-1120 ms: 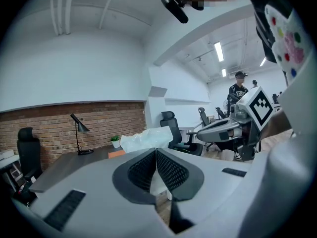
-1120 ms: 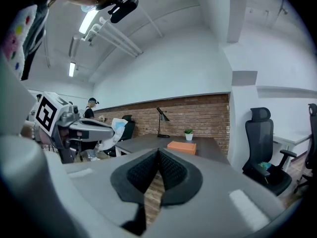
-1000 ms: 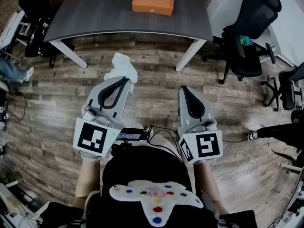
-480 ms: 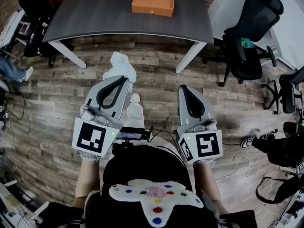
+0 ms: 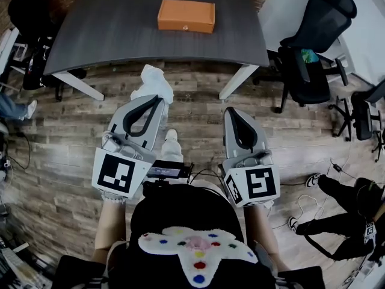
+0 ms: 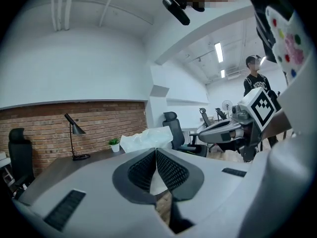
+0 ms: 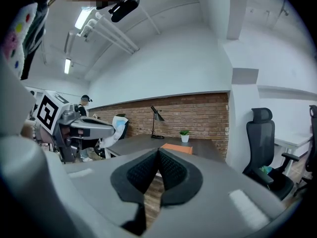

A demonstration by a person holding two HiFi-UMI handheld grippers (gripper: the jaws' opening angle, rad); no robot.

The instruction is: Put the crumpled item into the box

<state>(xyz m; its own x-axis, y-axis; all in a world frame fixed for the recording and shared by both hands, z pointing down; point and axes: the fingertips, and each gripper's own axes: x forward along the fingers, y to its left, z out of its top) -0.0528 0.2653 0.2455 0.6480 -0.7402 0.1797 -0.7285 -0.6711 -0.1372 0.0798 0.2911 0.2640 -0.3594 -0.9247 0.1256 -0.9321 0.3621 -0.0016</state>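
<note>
A crumpled white item hangs from the tips of my left gripper, which is shut on it; it also shows as a white bunch beyond the closed jaws in the left gripper view. The orange box lies closed on the dark grey table ahead, and peeks out as an orange slab in the right gripper view. My right gripper is shut with nothing in it, held level beside the left one over the wooden floor.
Black office chairs stand at the right of the table. A desk lamp and a small potted plant sit on the table by the brick wall. A person's legs and shoes are at the lower right. A cable trails between my grippers.
I have stepped closer to the table, so box and table sit lower and nearer in view. Both grippers keep their pose, the left still holding the white item. The person at right has shifted.
</note>
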